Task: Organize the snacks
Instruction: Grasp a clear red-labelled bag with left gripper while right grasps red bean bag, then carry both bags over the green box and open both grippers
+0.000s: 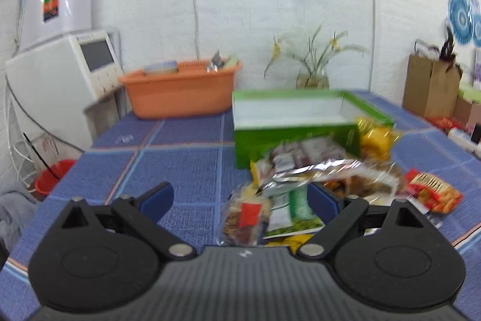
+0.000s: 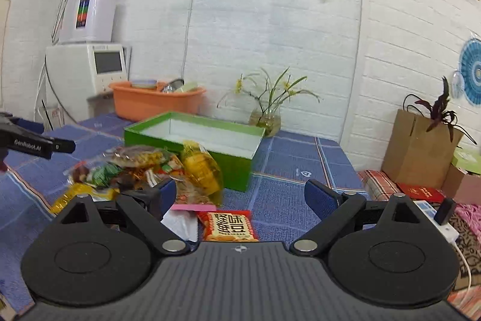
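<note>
**Both grippers hover open over the snack pile**

The left gripper has its fingers spread wide, nothing clamped, with a heap of snack packets just beyond them. The right gripper likewise stands apart and empty above an orange packet. Behind the heap, touching it, sits an open green box on the blue-tiled table; an orange basin stands farther back.

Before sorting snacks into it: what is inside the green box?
The green box looks empty: only its white inner walls and part of the floor show. The near wall hides the front of the floor. The snack packets lie outside, against its front.
</note>
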Motion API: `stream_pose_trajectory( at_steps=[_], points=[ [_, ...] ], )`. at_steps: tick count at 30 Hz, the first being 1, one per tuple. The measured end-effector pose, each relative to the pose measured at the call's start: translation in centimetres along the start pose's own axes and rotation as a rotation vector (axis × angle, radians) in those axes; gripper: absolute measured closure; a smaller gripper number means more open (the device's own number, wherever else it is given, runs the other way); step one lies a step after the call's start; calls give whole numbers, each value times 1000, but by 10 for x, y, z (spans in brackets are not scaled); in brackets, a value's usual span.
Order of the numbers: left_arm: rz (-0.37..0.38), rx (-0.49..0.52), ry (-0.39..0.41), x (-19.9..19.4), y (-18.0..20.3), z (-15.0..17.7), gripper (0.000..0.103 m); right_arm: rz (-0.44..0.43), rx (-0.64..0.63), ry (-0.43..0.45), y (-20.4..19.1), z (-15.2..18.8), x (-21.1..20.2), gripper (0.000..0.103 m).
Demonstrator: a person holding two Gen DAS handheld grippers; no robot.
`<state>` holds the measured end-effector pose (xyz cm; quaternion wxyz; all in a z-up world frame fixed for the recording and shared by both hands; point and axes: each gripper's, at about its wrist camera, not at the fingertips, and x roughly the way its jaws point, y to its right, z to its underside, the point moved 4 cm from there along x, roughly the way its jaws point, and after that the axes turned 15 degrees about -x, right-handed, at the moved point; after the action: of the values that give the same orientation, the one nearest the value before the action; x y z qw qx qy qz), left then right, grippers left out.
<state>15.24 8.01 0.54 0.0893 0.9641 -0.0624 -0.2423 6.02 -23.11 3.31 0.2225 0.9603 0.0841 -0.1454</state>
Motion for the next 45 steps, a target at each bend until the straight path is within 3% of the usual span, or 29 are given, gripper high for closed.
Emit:
stream_pose_trajectory(
  at_steps=[6,13,16,17,23,31,39,42,45],
  points=[
    [91,-37,-183,57,-10,18,12,-88,86,-128,-3,21,65,0],
    [204,-118,-251,66,-21,21,14,-185,96,-315,-15,42,115,0],
    [275,-169,-289,70,-24,22,30,-207,108,-323,-15,48,117,0],
    [284,-172,-294,69,-25,22,40,-203,98,-302,-14,48,114,0],
    [266,-197,-291,62,-32,24,67,-213,122,-307,-10,49,98,0],
    [267,-241,-203,31,-42,17,67,-137,92,-212,-11,40,64,0],
    [282,-284,-123,-9,-46,2,67,-64,184,-91,0,25,41,0],
    [303,-264,-96,-12,-38,-15,67,-115,250,-43,0,14,36,0],
    [321,-212,-86,7,-19,-39,67,-229,321,-5,-2,-1,46,0]
  ],
)
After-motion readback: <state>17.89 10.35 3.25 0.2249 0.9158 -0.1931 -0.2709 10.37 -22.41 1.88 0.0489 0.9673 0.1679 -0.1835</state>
